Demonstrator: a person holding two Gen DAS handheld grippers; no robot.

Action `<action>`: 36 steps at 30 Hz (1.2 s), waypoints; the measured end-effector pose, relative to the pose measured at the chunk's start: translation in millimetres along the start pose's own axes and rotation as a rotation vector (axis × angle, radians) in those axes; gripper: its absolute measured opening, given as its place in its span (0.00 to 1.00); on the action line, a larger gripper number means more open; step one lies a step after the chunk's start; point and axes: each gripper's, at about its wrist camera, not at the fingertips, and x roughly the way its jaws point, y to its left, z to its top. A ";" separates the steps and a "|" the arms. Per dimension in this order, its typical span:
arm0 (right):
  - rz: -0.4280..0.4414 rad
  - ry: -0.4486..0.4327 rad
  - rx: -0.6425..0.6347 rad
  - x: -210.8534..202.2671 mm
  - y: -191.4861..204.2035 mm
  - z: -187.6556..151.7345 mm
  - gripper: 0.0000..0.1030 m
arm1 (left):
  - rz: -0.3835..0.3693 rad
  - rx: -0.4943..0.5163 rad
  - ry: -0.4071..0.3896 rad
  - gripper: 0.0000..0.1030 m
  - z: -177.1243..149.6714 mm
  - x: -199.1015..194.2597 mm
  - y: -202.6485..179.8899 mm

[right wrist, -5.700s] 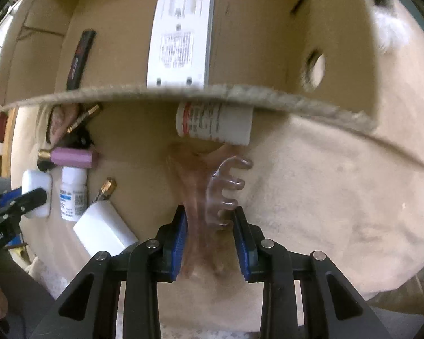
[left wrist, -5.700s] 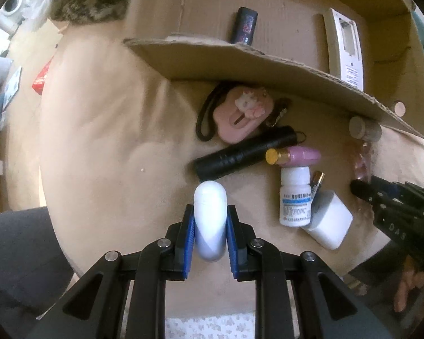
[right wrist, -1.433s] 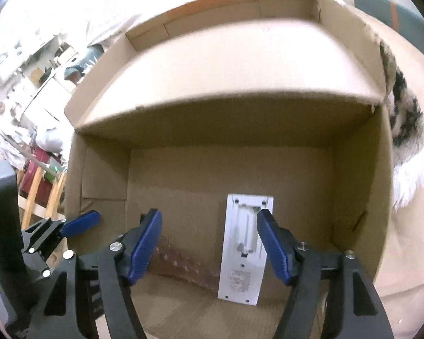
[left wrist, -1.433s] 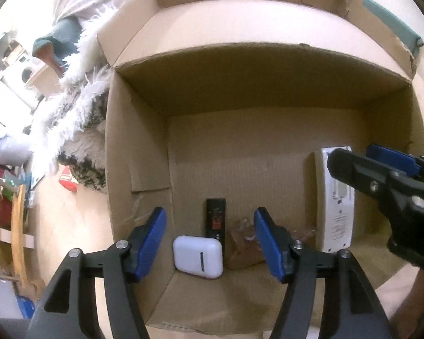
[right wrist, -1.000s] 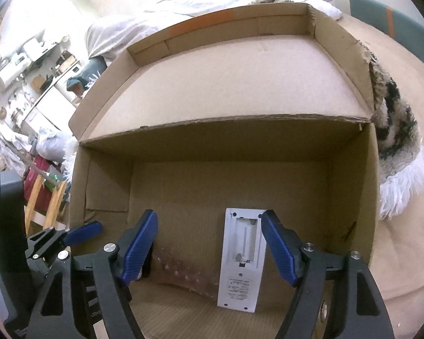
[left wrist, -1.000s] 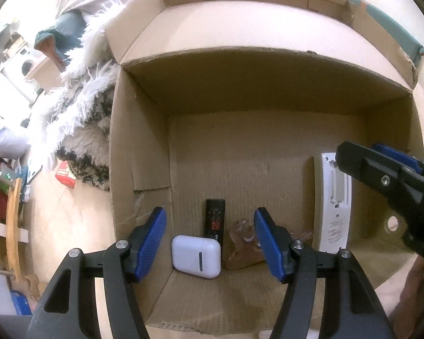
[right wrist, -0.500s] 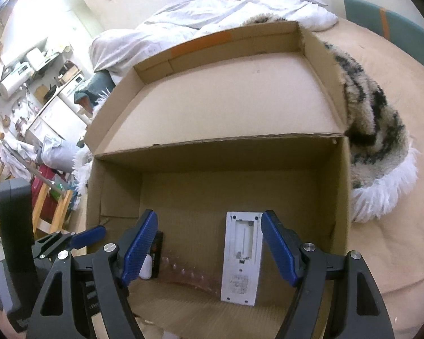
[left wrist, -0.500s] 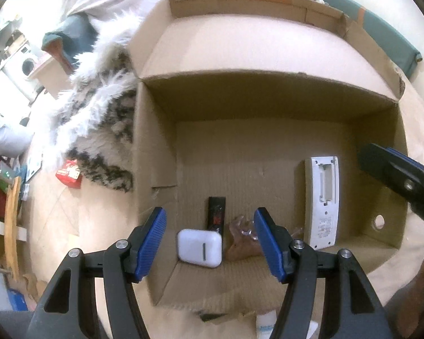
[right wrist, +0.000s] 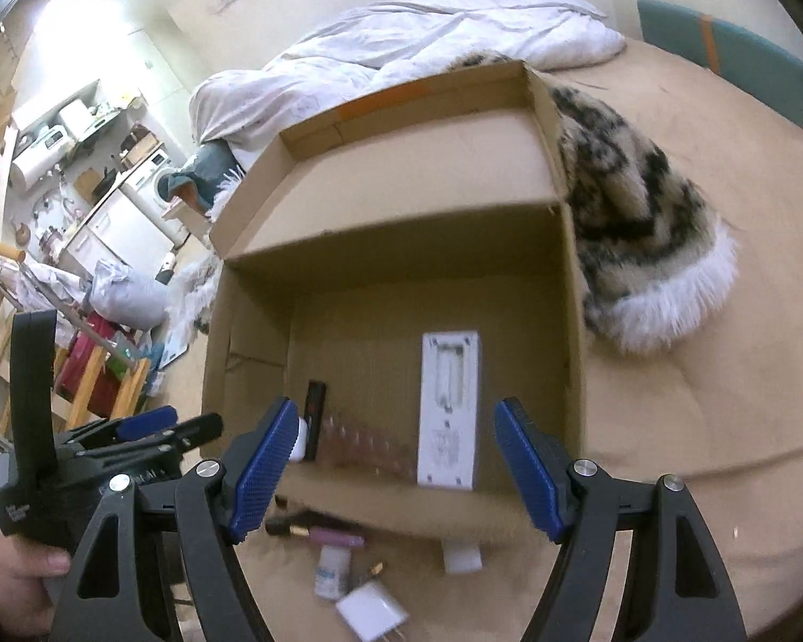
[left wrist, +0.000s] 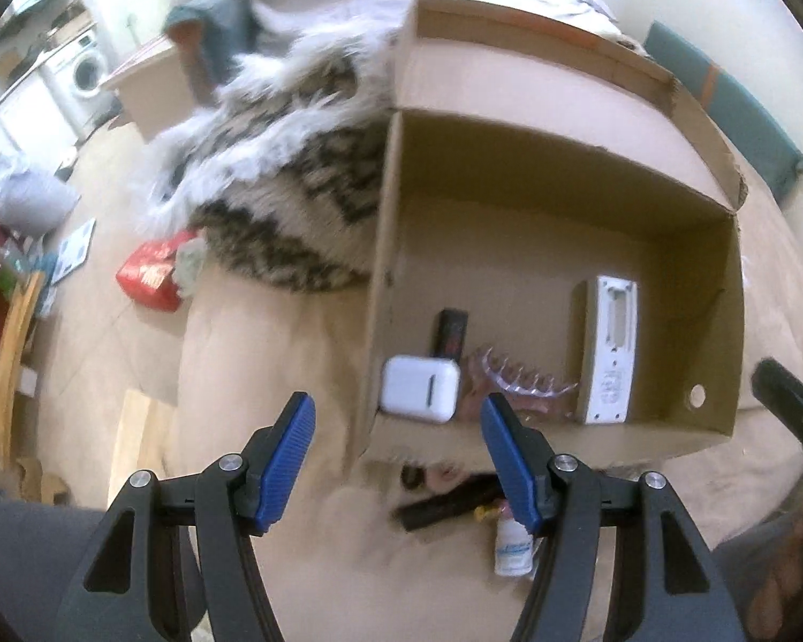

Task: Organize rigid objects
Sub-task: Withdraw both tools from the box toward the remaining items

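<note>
The open cardboard box lies on the tan bed and holds a white earbud case, a black stick-shaped device, a clear hair claw and a white flat panel. My left gripper hangs open and empty above the box's near left corner. My right gripper is open and empty above the box's near wall. In front of the box lie a black flashlight, a pink tube, a white bottle and a white charger.
A furry patterned blanket presses against the box's right side, with a white duvet behind. The bed edge drops to the floor at the left, where a red packet and a wooden chair stand.
Both grippers have drawn back and risen from inside the box, still open. The box looks smaller, and the loose items in front of it have come into view.
</note>
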 end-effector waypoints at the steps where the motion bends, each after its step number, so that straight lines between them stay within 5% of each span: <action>1: -0.001 0.001 0.009 -3.1 -2.1 -5.0 0.78 | -0.006 -0.015 0.002 0.60 -5.3 -0.3 4.3; 17: -0.042 0.154 -0.002 8.9 -8.3 -44.1 0.78 | -0.009 -0.156 0.101 0.60 -39.2 24.5 46.9; 25: -0.049 0.259 0.017 33.3 -9.3 -55.6 0.77 | -0.038 -0.180 0.293 0.60 -52.7 77.0 30.9; 36: -0.033 0.287 0.015 46.3 -4.8 -53.6 0.77 | -0.054 -0.194 0.309 0.63 -49.6 103.2 -1.6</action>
